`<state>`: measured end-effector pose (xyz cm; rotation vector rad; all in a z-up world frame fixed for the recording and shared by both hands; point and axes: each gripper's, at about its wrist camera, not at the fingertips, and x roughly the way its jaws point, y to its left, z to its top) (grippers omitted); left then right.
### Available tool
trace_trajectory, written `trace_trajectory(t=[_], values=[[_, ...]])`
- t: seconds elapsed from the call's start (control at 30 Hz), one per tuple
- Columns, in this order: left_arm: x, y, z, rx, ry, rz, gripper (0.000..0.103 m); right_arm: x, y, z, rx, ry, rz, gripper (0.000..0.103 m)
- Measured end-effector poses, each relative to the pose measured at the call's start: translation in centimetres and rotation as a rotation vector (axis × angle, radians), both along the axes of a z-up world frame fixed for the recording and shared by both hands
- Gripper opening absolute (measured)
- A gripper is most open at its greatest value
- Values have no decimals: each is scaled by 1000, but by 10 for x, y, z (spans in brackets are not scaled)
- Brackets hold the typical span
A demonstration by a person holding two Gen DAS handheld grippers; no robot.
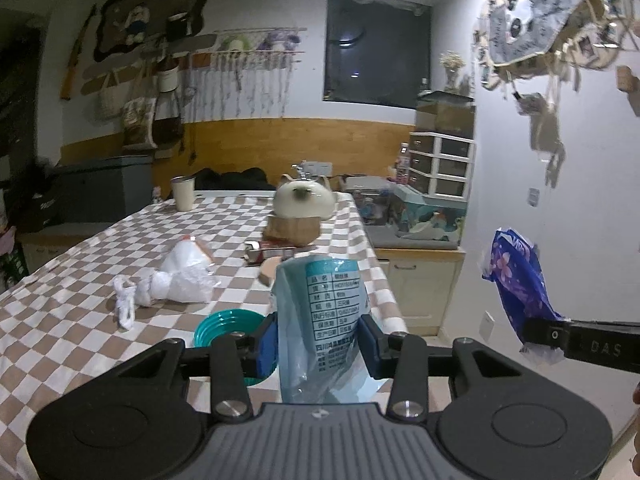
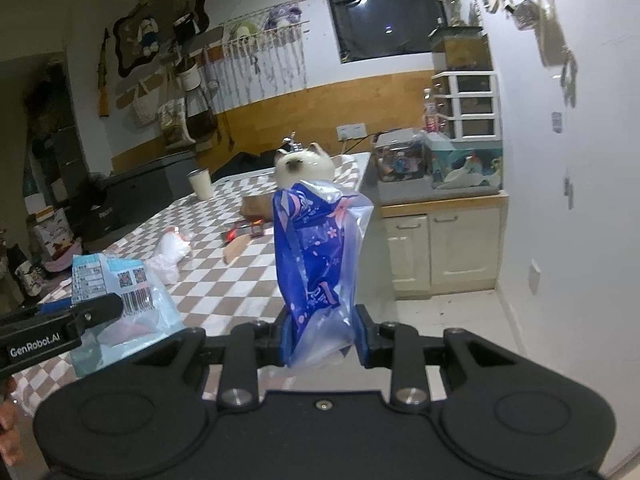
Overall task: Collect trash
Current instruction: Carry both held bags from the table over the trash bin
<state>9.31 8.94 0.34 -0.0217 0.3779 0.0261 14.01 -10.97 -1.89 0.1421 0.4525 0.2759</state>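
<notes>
My left gripper point(image 1: 318, 344) is shut on a light blue plastic package point(image 1: 322, 320) with a printed label, held upright above the near edge of the checkered table point(image 1: 60, 320). The package also shows in the right wrist view point(image 2: 120, 300). My right gripper point(image 2: 322, 340) is shut on a dark blue flowered wrapper point(image 2: 316, 256), held in the air beyond the table's right side. The wrapper also shows in the left wrist view point(image 1: 516, 280). On the table lie a knotted white plastic bag point(image 1: 180, 276), a red wrapper point(image 1: 272, 250) and a tan scrap point(image 1: 269, 270).
A teal bowl point(image 1: 228, 324) sits at the table's near edge behind my left fingers. A cream cat-shaped pot point(image 1: 302, 200) on a wooden block and a cream cup point(image 1: 183, 194) stand at the far end. A cabinet point(image 2: 444, 240) with fish tanks stands by the right wall.
</notes>
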Motion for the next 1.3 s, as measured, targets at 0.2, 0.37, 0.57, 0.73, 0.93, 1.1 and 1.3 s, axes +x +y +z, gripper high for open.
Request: trace_trajectory(t=[0.2,0.37,0.57,0.73,0.93,1.1,1.3], values=[[5,-32,-5,0,5,-57,43,-12,-31,-2,-15,-3,-64,31],[11,-60,-11,-7,7,-116,43,-18,-62,-4,-26,-5,-125,31],[19,-98,-23,-14,23,-191,43,-22,-96,-16,-34,16,-199,31],[29,-125,-42,-21,63,-248,43,-24,-122,-34,-30,56,-255,31],[48,-152,-72,-21,134,-294,42,-19,-147,-65,-20,126,-315,31],[73,-176,-111,-13,224,-324,42,-3,-162,-102,-1,211,-346,31],[109,-192,-162,-11,342,-332,42,26,-169,-161,61,362,-357,30]])
